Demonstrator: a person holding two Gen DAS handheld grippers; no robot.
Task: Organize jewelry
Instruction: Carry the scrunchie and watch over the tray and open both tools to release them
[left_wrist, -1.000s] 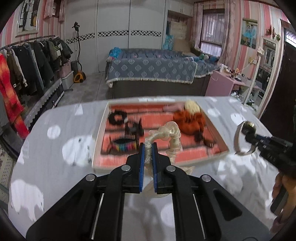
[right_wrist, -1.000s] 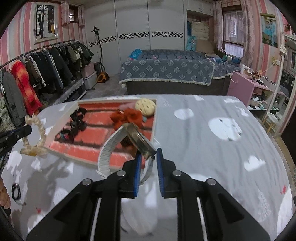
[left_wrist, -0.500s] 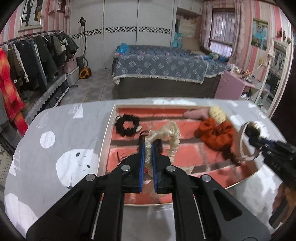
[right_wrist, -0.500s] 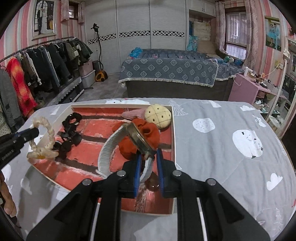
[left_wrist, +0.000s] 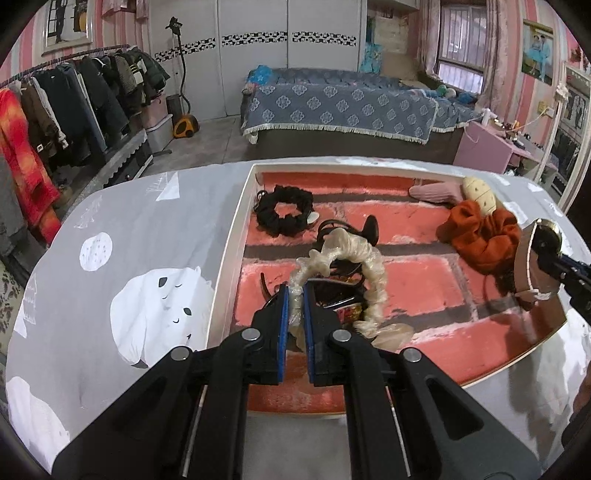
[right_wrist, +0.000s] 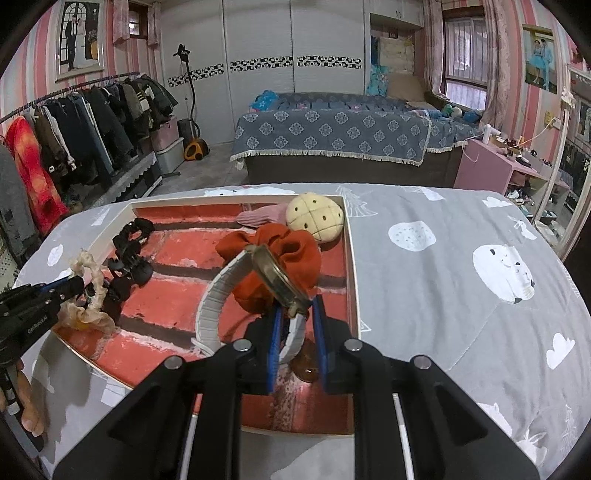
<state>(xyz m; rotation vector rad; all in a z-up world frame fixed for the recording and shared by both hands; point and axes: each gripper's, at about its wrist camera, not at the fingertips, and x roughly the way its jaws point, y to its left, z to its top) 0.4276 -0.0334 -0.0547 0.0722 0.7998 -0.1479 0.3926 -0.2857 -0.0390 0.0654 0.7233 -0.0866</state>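
Cream fabric is bunching between my left gripper's (left_wrist: 295, 291) blue pads: I'm clamping the pale scrunchie (left_wrist: 354, 258), and its loop is hanging out ahead of the jaws over the tray (left_wrist: 236, 236), above a cluster of dark clips (left_wrist: 336, 291) lying on the red brick-print floor. My right gripper (right_wrist: 297, 314) is clenching too, its pads pinching a watch (right_wrist: 275, 275) by the strap, with the round gold-rimmed case tilting up above the fingertips and the white ribbed strap (right_wrist: 212, 302) curving down and left into the tray. I'm holding the watch over the tray's right part, in front of the orange scrunchie (right_wrist: 280, 251), which is lying inside against a cream checked ball-shaped thing (right_wrist: 314, 218) and something pink (right_wrist: 258, 216) in the far right corner. A small brown glassy piece (right_wrist: 304, 365) is sitting on the tray floor just below my right jaws. From the left camera a black scrunchie (left_wrist: 284, 214) is lying near the far left corner, close to the white wall. Both grippers are sitting over the tray, the left one at its left part, the right one at its right part, well apart. The tray is resting on a grey cloth (right_wrist: 443, 288) with white bear prints. Bare fingers (right_wrist: 31, 410) of my left hand are showing at the edge of the right camera.
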